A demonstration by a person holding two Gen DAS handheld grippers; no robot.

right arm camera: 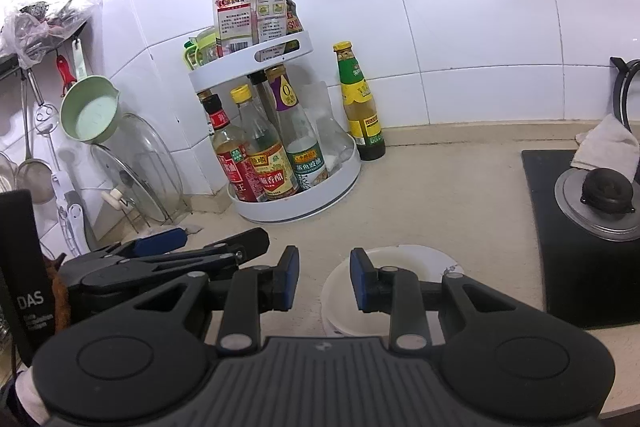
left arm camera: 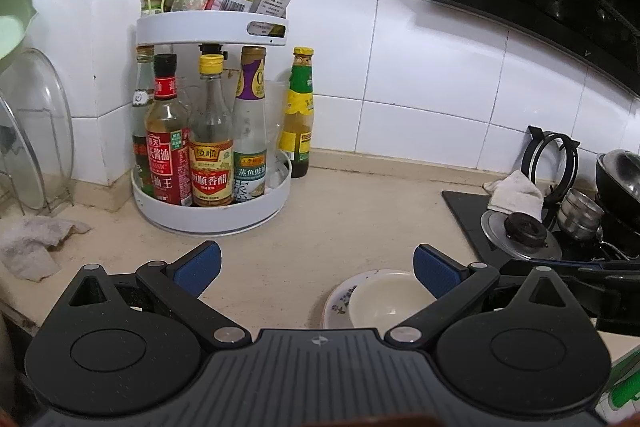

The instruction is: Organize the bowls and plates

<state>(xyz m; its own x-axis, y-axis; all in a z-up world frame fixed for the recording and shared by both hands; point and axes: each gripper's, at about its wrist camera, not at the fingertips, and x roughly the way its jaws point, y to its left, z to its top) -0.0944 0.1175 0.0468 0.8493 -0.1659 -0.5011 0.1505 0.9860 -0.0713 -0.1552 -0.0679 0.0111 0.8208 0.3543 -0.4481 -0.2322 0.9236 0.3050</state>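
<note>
A white bowl (left arm camera: 384,301) sits on a plate with a flowered rim (left arm camera: 336,301) on the beige counter. My left gripper (left arm camera: 318,273) is open wide above the counter, its right pad just over the bowl's near right rim and nothing between its fingers. In the right wrist view the same bowl (right arm camera: 404,267) and plate (right arm camera: 332,291) lie under my right gripper (right arm camera: 325,278). Its jaws stand a narrow gap apart, with the plate's left edge showing in the gap and neither pad pressing on it. The left gripper (right arm camera: 208,245) lies to its left.
A white two-tier turntable (left arm camera: 208,219) full of sauce bottles stands at the back, with a yellow-labelled bottle (left arm camera: 298,115) beside it. Glass lids in a wire rack (left arm camera: 36,131) and a rag (left arm camera: 32,243) are left. The black hob (right arm camera: 580,235) with burner and cloth is right.
</note>
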